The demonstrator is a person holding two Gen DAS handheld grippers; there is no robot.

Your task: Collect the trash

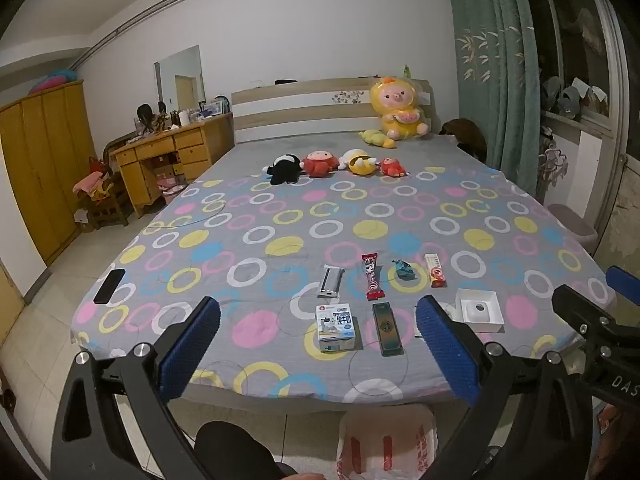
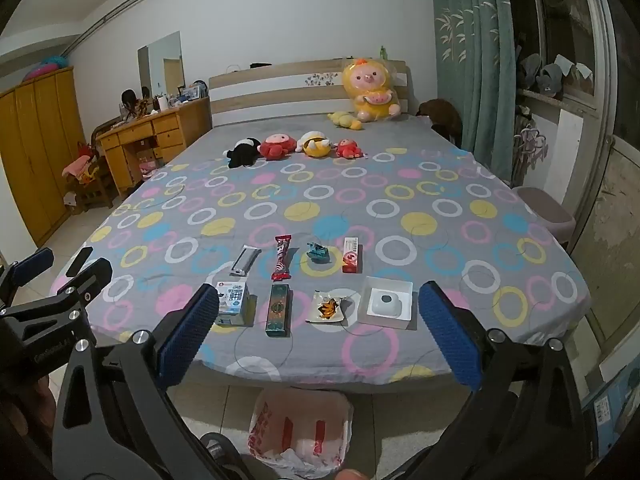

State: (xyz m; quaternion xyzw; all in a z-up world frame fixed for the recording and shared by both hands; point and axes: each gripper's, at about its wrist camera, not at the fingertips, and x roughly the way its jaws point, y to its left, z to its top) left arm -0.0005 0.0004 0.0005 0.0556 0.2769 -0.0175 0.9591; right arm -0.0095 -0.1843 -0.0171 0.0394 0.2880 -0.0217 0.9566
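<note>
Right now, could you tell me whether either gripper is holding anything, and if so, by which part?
Nothing is held. The left gripper and right gripper both stand open and empty above the near edge of the bed.

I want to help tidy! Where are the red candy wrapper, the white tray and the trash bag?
Candy wrapper (image 2: 281, 257), right wrist view, its middle.
White tray (image 2: 404, 285), right wrist view, far right rim.
Trash bag (image 2: 280, 424), right wrist view, its printed front.

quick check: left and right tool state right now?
Left tool: open, holding nothing.
Right tool: open, holding nothing.
</note>
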